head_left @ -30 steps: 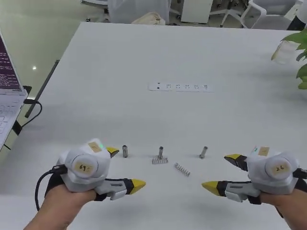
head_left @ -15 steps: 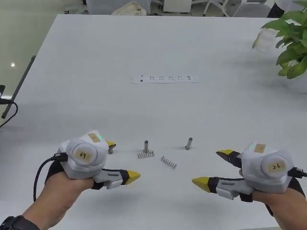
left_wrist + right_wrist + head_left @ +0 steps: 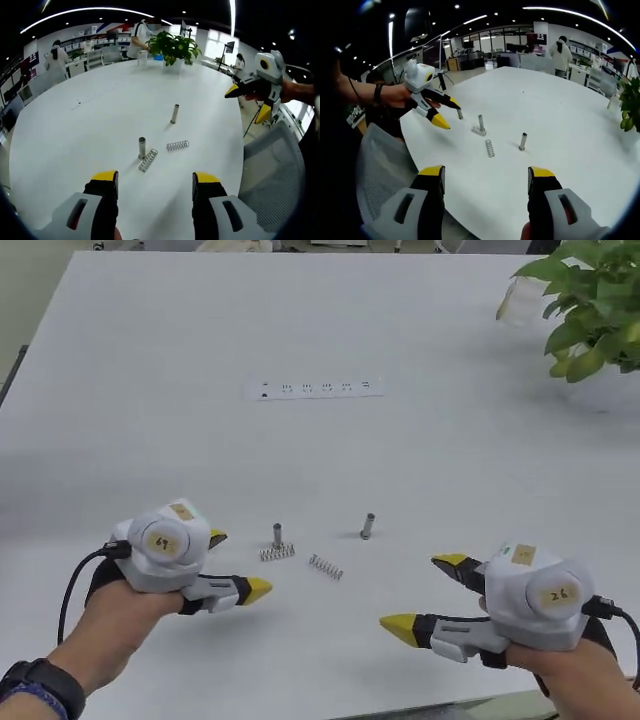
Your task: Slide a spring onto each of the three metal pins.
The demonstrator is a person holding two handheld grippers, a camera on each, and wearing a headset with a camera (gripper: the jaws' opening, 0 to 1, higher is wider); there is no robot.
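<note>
Two short metal pins stand on the white table, the middle pin (image 3: 277,534) (image 3: 142,147) and the right pin (image 3: 367,526) (image 3: 174,113). A third pin (image 3: 460,114) stands close by the tips of my left gripper (image 3: 448,113) in the right gripper view. One spring (image 3: 277,553) (image 3: 478,131) lies against the middle pin's foot. Another spring (image 3: 325,567) (image 3: 177,145) lies loose between the pins. My left gripper (image 3: 237,562) (image 3: 155,177) is open and holds nothing, left of the pins. My right gripper (image 3: 418,592) (image 3: 486,172) is open and holds nothing, right of them near the front edge.
A white power strip (image 3: 314,389) lies further back on the table. A potted plant (image 3: 590,300) stands at the far right corner. A mesh chair (image 3: 270,165) sits beyond the table's front edge. People stand in the office behind.
The head camera has tilted, so the whole picture shifted. My left gripper has edged right and now covers the left pin in the head view. Both grippers stay open.
</note>
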